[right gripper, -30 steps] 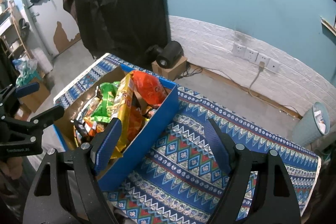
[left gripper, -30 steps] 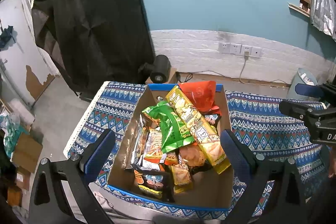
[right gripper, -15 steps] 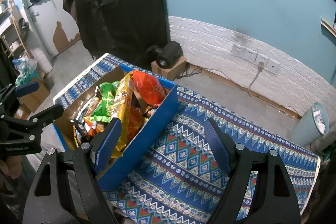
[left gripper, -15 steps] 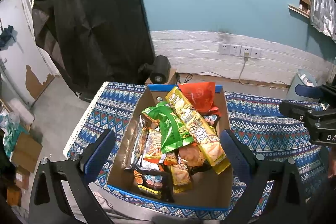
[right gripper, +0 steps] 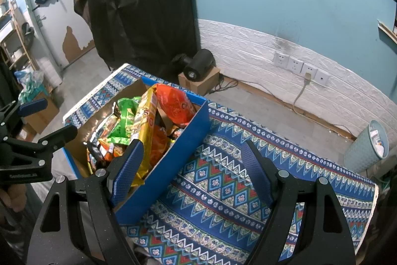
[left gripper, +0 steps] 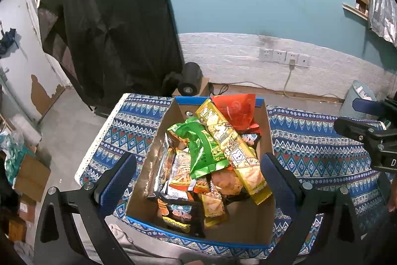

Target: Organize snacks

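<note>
Open cardboard box with blue outer walls [left gripper: 269,131]: on the tabletop covered by a blue patterned cloth [right gripper: 223,180], at its left part. Contents, heaped: long yellow snack packet [left gripper: 230,148], green foil packet [left gripper: 203,148], red-orange bag [left gripper: 238,109], small dark and orange packets [left gripper: 178,211]. Left tongs [left gripper: 196,183]: released, spread wide above the box, empty. Right tongs [right gripper: 191,165]: released, empty, over box wall and cloth.

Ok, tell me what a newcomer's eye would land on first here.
First the open cardboard box heaped with bright snack packets, sitting on the blue patterned tablecloth. A long yellow packet lies diagonally on top, a red bag at the far end. Behind, a black cloth hangs against the teal wall.
</note>
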### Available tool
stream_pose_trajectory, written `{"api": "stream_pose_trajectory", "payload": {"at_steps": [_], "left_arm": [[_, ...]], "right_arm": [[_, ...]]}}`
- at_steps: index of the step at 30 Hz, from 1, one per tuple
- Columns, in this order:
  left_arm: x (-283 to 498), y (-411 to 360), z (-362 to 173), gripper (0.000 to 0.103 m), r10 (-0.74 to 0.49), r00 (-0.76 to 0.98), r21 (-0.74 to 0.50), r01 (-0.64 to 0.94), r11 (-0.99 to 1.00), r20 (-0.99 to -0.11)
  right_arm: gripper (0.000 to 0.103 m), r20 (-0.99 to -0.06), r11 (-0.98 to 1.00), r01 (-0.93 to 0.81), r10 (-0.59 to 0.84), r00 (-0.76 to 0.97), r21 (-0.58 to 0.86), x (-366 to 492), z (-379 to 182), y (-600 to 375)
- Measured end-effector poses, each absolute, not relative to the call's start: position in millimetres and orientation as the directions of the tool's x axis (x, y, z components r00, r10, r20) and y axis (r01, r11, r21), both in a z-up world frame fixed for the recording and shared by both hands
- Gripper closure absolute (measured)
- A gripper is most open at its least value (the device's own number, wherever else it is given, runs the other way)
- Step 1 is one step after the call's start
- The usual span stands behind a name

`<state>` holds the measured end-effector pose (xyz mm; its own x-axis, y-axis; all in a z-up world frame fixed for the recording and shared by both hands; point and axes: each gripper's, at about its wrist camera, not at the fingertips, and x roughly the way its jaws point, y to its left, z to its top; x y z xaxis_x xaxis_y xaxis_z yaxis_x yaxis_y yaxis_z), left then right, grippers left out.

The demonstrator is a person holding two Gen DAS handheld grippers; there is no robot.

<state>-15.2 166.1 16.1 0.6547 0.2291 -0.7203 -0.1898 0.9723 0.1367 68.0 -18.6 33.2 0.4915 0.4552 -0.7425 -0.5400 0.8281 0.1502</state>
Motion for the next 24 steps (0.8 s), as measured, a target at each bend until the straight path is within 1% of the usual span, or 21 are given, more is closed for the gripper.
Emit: {"api": "stream_pose_trajectory", "payload": {"at_steps": [24], "left_arm": [[-14.6, 162.6, 10.3, 0.002, 0.219, 0.643, 0.132, -0.182, 0.975, -0.734]], "right_arm": [[0.022, -0.749, 0.831, -0.537, 0.448, 0.487, 0.147, 67.2, 33.1, -18.5]]}}
